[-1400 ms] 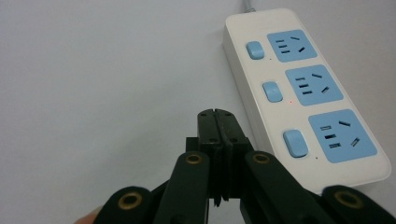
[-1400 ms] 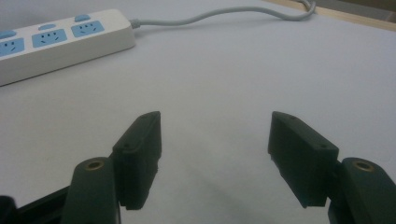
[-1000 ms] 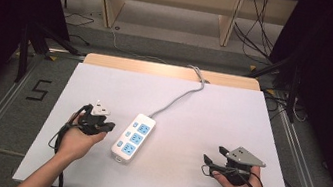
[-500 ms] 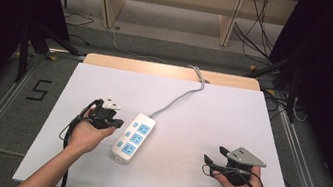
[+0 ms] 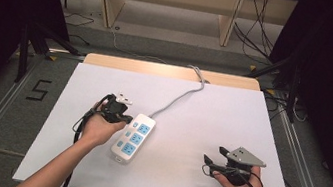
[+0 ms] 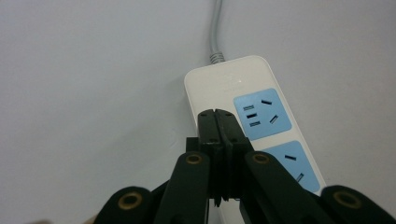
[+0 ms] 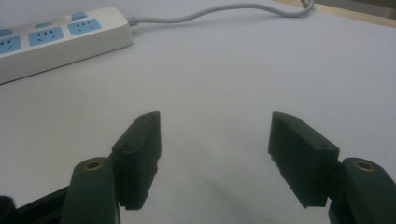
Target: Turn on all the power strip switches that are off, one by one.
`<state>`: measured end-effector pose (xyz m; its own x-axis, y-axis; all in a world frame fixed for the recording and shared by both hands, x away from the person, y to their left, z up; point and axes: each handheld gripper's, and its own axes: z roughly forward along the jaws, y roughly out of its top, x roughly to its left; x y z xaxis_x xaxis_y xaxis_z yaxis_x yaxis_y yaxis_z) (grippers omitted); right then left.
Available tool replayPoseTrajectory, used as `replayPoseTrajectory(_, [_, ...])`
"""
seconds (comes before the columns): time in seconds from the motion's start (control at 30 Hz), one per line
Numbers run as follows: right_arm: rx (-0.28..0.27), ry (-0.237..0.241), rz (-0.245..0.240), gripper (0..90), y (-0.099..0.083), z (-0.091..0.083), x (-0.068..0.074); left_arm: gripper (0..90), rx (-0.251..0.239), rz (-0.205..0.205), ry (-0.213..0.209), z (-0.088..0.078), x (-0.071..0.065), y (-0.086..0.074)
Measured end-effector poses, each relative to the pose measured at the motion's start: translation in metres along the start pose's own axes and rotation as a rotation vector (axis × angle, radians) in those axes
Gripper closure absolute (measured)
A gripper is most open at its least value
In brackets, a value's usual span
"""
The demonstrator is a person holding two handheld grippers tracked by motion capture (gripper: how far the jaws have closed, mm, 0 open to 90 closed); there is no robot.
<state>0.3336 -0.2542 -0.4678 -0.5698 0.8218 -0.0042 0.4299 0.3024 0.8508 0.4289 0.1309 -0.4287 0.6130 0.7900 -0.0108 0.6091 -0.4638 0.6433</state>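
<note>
white power strip (image 6: 252, 121) just beyond closed left gripper (image 6: 217, 122) fingers, possibly touching.

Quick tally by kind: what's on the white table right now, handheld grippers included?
Power strip with grey cord: 1
Blue socket panels on it: 3
Handheld grippers: 2, left gripper shut beside the strip, right gripper open
Total: 3 items, counting the panels as part of the strip

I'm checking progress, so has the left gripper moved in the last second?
Yes. The left gripper has moved right, closing on the white power strip with blue sockets, which has stayed put; its tongs are now shut over the strip.
</note>
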Motion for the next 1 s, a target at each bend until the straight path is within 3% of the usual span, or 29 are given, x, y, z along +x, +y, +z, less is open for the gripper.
replayPoseTrajectory(0.4, [0.007,0.002,0.002,35.5,0.0,0.0,0.0,89.5,0.036,-0.001,0.007,0.02,-0.005,0.01])
replayPoseTrajectory(0.67, [0.006,0.003,0.004,35.5,-0.001,0.001,0.0,89.6,0.074,-0.028,0.025,0.03,-0.005,0.01])
replayPoseTrajectory(1.0, [0.008,0.004,0.005,35.5,-0.001,0.001,0.0,89.7,0.101,-0.022,0.042,0.032,-0.01,0.015])
